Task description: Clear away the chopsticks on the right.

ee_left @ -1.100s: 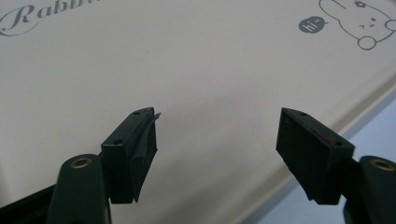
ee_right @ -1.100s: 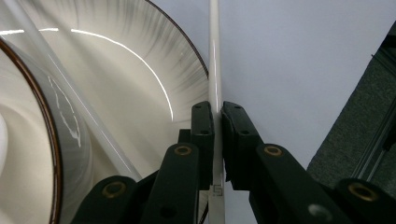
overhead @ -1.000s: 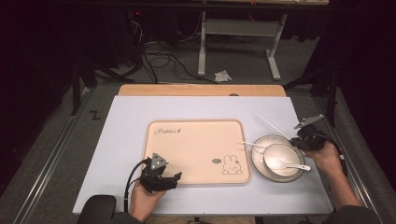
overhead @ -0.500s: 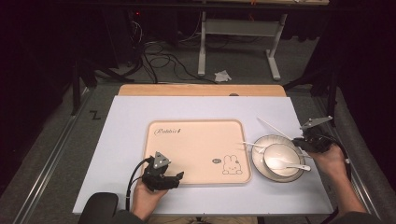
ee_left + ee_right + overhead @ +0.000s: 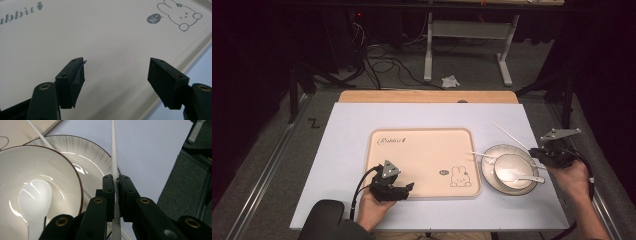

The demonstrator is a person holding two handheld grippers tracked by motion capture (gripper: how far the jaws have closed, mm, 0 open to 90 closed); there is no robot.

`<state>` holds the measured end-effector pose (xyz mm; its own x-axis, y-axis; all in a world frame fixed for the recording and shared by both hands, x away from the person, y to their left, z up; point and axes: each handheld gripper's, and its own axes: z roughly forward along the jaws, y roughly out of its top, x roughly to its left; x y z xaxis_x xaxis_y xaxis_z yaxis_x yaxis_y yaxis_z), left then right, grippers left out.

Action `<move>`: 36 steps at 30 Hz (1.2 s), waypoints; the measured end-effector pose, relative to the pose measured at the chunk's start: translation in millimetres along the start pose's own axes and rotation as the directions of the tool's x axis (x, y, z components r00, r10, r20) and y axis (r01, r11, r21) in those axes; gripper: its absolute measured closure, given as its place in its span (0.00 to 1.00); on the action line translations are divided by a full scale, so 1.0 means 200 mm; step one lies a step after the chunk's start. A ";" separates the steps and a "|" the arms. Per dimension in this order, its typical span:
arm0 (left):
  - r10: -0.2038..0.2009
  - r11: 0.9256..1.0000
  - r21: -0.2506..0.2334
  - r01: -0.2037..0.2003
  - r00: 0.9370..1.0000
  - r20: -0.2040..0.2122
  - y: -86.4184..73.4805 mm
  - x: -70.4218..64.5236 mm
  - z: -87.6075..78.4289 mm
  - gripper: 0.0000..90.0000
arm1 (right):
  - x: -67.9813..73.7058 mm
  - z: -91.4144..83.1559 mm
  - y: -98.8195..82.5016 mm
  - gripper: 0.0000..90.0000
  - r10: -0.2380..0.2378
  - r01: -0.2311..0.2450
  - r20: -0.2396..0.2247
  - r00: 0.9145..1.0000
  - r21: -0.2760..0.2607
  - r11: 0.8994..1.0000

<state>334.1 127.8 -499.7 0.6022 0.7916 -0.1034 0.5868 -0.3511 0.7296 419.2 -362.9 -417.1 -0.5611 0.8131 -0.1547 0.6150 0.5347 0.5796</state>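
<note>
Lifted off the plate's (image 5: 490, 176) right rim, right tool (image 5: 115, 185) clamps a white chopstick (image 5: 114, 160); left tool (image 5: 116, 68) gapes.

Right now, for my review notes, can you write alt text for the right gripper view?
The right gripper is shut on a thin white chopstick that points away over the pale table. Left of it, a white bowl holding a white spoon sits on a grey-streaked plate.
</note>
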 end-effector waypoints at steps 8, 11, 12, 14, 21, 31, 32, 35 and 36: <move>0.021 1.000 0.003 -0.021 1.000 0.012 0.02 -0.02 0.03 0.34 | 0.04 -0.08 -0.03 0.95 0.035 -0.035 0.006 0.999 -0.042 0.999; 0.024 1.000 0.003 -0.024 1.000 0.018 0.03 -0.02 0.04 0.34 | 0.05 -0.10 -0.04 0.95 0.037 -0.037 0.013 0.999 -0.049 0.998; 0.024 1.000 0.003 -0.024 1.000 0.018 0.03 -0.02 0.04 0.34 | 0.05 -0.10 -0.04 0.95 0.037 -0.037 0.013 0.999 -0.049 0.998; 0.031 1.000 0.003 -0.031 0.999 0.023 0.04 -0.02 0.04 0.34 | 0.07 -0.13 -0.06 0.95 0.044 -0.043 0.007 0.999 -0.057 0.997; 0.043 0.999 0.007 -0.044 0.999 0.030 0.05 -0.03 0.06 0.34 | 0.18 -0.18 -0.05 0.95 0.054 -0.056 -0.025 0.998 -0.111 0.992; 0.045 0.999 0.001 -0.045 0.999 0.026 0.05 -0.03 0.05 0.34 | 0.34 -0.19 0.00 0.95 0.009 -0.023 -0.092 0.996 -0.146 0.989; 0.046 0.999 0.000 -0.046 0.999 0.020 0.05 -0.03 0.05 0.34 | 0.37 -0.18 0.01 0.95 0.000 -0.017 -0.109 0.994 -0.155 0.988; 0.048 0.999 -0.001 -0.048 0.999 0.015 0.05 -0.03 0.05 0.34 | 0.39 -0.17 0.02 0.95 0.002 -0.021 -0.125 0.992 -0.153 0.988; 0.049 0.999 -0.001 -0.049 0.999 0.012 0.05 -0.04 0.05 0.34 | 0.40 -0.17 0.03 0.95 -0.006 -0.014 -0.128 0.992 -0.151 0.988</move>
<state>340.3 114.1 -498.4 0.6368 0.7673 -0.0761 0.5561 -0.3886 0.7347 358.8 -302.0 -399.8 -0.6312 0.7737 -0.0542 0.5316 0.4825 0.6961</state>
